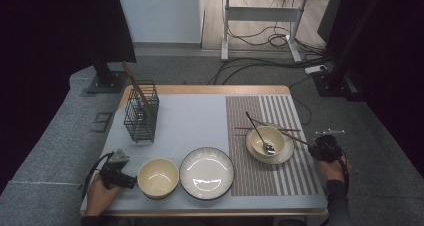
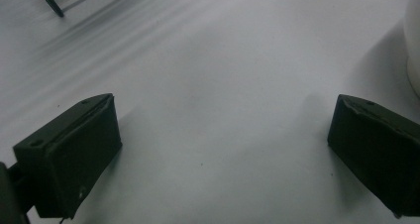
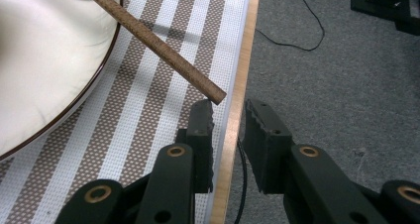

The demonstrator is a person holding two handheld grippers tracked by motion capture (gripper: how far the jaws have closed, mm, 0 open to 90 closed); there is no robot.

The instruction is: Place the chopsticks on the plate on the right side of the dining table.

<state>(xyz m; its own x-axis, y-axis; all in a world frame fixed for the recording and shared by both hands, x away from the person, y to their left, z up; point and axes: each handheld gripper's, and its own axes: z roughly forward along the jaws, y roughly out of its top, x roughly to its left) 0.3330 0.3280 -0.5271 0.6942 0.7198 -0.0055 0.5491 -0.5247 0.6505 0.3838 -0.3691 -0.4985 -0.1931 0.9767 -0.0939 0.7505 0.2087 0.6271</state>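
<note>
While the right gripper [image 3: 229, 116] waits narrowly parted, holding nothing, at the table's right edge, the thin brown wooden chopstick [image 3: 151, 41] (stiff, light, roll-prone) overhangs the cream plate [image 3: 44, 60]; grip its near end.

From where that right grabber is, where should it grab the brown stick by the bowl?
Probably at the near tip of the chopstick, coming in from the table's right edge. That end juts past the small plate and seems raised above the striped mat, so a jaw may fit on each side. The right gripper has a narrow gap, nothing held.
</note>
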